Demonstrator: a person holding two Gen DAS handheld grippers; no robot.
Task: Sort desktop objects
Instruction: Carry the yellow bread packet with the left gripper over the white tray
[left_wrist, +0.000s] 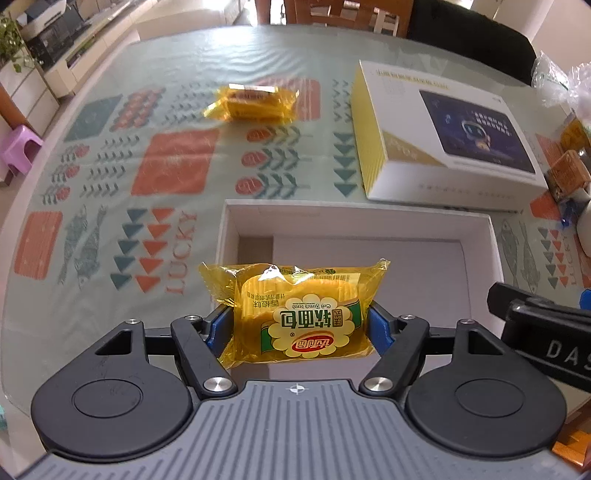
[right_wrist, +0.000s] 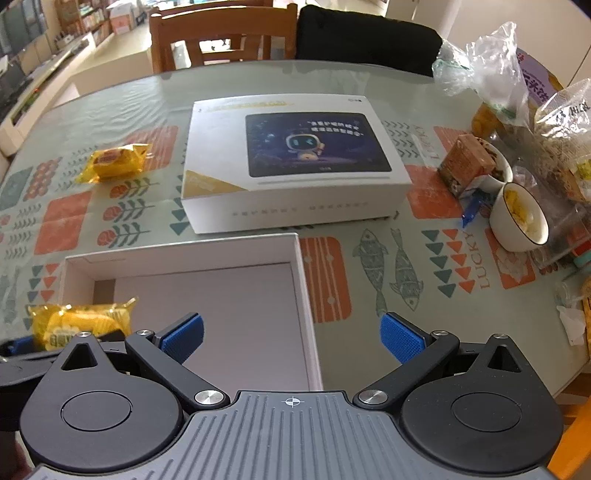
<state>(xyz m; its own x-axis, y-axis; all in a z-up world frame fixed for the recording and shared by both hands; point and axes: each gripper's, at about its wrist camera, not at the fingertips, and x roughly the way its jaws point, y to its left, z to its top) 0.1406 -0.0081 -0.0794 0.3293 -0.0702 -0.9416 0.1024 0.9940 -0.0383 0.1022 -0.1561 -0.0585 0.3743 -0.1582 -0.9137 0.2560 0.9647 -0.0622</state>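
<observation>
My left gripper (left_wrist: 295, 328) is shut on a yellow soft-bread packet (left_wrist: 299, 314), held above the near left part of the open white box (left_wrist: 495, 243). The same packet (right_wrist: 81, 323) shows at the left edge of the right wrist view, over the box (right_wrist: 301, 266). A second yellow bread packet (left_wrist: 253, 101) lies on the tablecloth farther back; it appears as the second packet (right_wrist: 114, 162) left of the lid. My right gripper (right_wrist: 291, 338) is open, with nothing between its blue pads (right_wrist: 400, 338), over the box's right wall.
The white box lid (left_wrist: 436, 140) with a robot picture lies behind the box, seen as the lid (right_wrist: 291, 166) in the right wrist view. A brown carton (right_wrist: 467, 166), a white bowl (right_wrist: 521, 218), a blue clip (right_wrist: 472, 212) and plastic bags (right_wrist: 487, 62) crowd the right side. Chairs (right_wrist: 221, 37) stand beyond the table.
</observation>
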